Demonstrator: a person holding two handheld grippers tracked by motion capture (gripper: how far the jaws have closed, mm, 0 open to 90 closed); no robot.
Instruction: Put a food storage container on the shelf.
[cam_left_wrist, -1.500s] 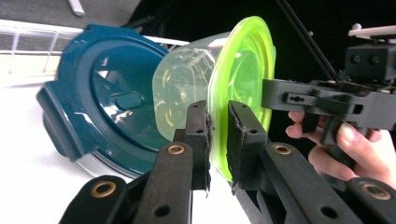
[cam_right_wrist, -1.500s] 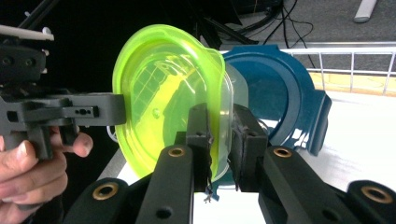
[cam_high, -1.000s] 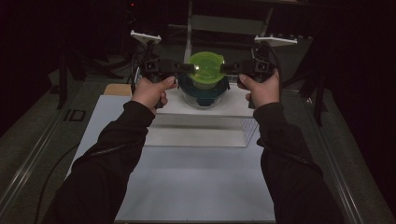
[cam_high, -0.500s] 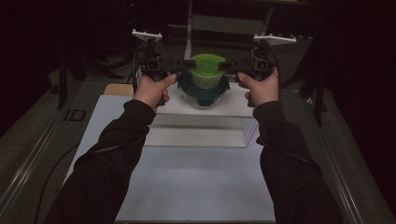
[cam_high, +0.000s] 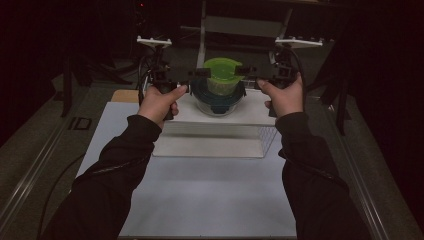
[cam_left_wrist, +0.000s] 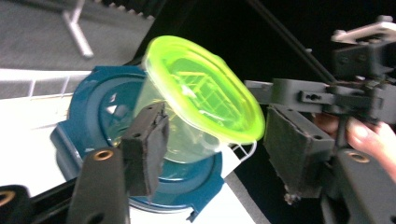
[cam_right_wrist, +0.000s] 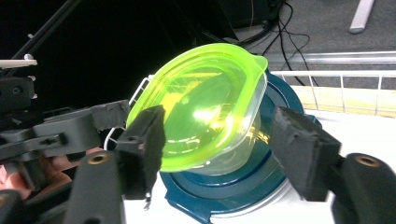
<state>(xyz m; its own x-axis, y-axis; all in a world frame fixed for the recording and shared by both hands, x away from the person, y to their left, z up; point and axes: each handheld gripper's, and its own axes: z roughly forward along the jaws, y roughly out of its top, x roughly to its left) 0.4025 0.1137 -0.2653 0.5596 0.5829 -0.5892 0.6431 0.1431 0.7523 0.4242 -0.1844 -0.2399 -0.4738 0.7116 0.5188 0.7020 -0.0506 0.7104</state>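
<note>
Scene: a person stands at a white table, both forearms in dark sleeves reaching forward, a gripper in each hand
Small tub: a clear tub with a bright green lid stands on top of the dark blue lid of a larger round container; in the left gripper view the same green-lidded tub sits on that blue lid, and in the right gripper view the tub sits on the blue lid
Stack's place: the two containers stand on a raised white wire rack at the far middle of the table
Left gripper: the left gripper is level with the small tub, on its left side; its jaws have just been opening, and they stand apart with the tub's left side between them, pads not pressing on it
Right gripper: the right gripper is at the tub's right side, facing the left one; its jaws have just been opening too, and they stand well apart on either side of the tub with a gap at each pad
Left hand: the left hand wraps the grip low, near the rack's left edge
Right hand: the right hand holds its grip by the rack's right edge
Beyond: dark floor and a metal stand behind the table
</note>
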